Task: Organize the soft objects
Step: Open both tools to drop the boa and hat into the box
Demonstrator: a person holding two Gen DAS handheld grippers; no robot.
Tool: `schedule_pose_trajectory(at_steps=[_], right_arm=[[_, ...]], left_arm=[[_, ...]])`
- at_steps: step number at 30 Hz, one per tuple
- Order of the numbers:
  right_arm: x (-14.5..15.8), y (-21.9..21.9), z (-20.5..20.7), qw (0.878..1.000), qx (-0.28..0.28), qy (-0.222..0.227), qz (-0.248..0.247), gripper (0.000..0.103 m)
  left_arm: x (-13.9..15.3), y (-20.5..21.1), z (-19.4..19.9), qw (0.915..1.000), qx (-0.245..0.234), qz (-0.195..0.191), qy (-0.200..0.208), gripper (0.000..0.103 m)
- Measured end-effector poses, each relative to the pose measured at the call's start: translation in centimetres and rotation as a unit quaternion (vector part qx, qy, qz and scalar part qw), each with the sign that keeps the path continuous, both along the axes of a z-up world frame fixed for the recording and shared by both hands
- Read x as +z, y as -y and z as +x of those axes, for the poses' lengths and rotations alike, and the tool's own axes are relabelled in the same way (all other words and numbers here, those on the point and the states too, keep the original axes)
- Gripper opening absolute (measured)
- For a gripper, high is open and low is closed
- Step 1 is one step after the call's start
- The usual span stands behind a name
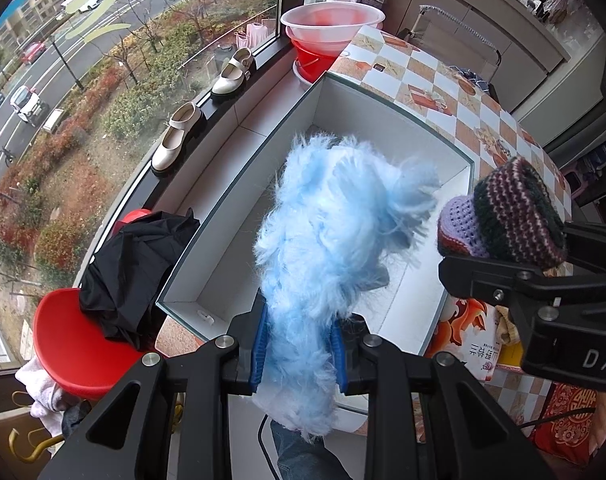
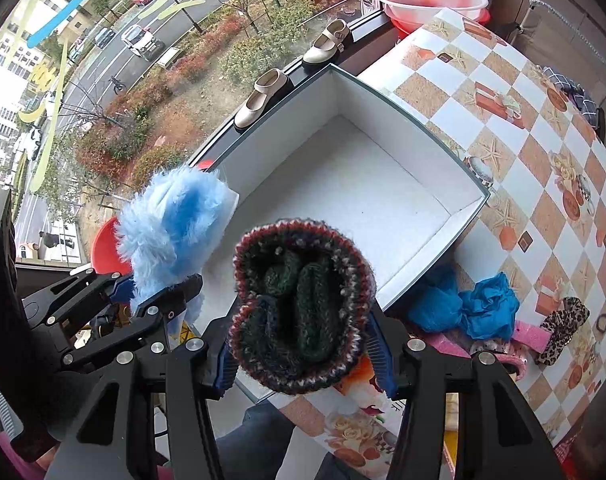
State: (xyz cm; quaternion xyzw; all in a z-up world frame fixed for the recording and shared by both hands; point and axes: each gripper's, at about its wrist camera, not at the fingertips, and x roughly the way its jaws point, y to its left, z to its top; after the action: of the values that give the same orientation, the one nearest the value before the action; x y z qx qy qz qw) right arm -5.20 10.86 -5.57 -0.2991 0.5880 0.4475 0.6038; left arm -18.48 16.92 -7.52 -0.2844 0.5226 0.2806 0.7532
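place: home, upper-floor flat; cues: patterned tablecloth [image 2: 523, 128]; shoes on windowsill [image 1: 179, 136]; washbasins [image 1: 331, 20]; street below window [image 1: 43, 80]

Pale blue fluffy toy [image 1: 323, 240], striped, perhaps dark green, knitted hat [image 2: 299, 308]

Left claw [image 1: 299, 354] clamped, blue-padded fingers [image 1: 259, 348] squeezing a fluffy light-blue plush piece [image 1: 335, 216], held raised. Right claw [image 2: 303, 354] just beside it, likewise closed around a dark striped knitted wool item [image 2: 299, 304].
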Motion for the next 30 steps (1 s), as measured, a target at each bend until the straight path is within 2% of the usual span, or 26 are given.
schedule_pose_trajectory(at_steps=[10,18,20,21,22,23,24,25,27,28,29,30], right_arm=[[-0.6,-0.1,0.4,1.0,-0.005,-0.006,0.003,0.055],[-1.5,-0.3,1.0,1.0,-0.005,-0.009,-0.012,0.055],[-1.6,-0.5,1.0,1.0,-0.003,-0.009,-0.014,0.055],[-1.7,-0.5,1.1,1.0,-0.003,-0.01,-0.014,0.055],[-1.7,-0.6,1.1,1.0,-0.002,-0.014,-0.012,0.055],[-1.8,-0.6,1.1,1.0,-0.001,-0.019,-0.013,0.056],[-1.8,-0.7,1.2,1.0,-0.003,-0.024,-0.012,0.062],[-1.9,-0.6,1.3,1.0,-0.005,-0.027,-0.012,0.067],[-1.7,-0.5,1.4,0.999,-0.011,-0.03,-0.007,0.085],[-1.6,-0.5,1.5,0.999,-0.014,-0.032,-0.005,0.09],[-1.5,-0.4,1.7,0.999,-0.017,-0.034,-0.005,0.103],[-1.4,-0.4,1.8,0.999,-0.02,-0.035,-0.003,0.103]], left_arm=[[-1.6,0.0,0.8,0.9997,-0.012,-0.003,-0.021,0.029],[-1.3,-0.2,1.6,0.9996,-0.017,-0.005,-0.02,0.03],[-1.0,-0.1,1.7,0.9997,-0.019,-0.001,-0.012,0.035],[-0.8,0.0,1.8,0.9997,-0.021,0.003,-0.01,0.046],[-0.6,0.0,1.8,0.9997,-0.022,0.01,-0.009,0.062],[-0.4,0.1,1.7,0.9996,-0.022,0.017,-0.009,0.071],[-0.2,0.2,1.7,0.9995,-0.023,0.022,-0.007,0.083],[-0.1,0.2,1.7,0.9994,-0.025,0.024,-0.005,0.084],[-0.1,0.1,1.8,0.9993,-0.028,0.02,-0.013,0.084],[-0.3,-0.1,2.0,0.9993,-0.027,0.014,-0.02,0.084],[-0.4,-0.2,2.0,0.9993,-0.026,0.009,-0.024,0.084],[-0.4,-0.4,2.0,0.9994,-0.024,0.006,-0.023,0.084]])
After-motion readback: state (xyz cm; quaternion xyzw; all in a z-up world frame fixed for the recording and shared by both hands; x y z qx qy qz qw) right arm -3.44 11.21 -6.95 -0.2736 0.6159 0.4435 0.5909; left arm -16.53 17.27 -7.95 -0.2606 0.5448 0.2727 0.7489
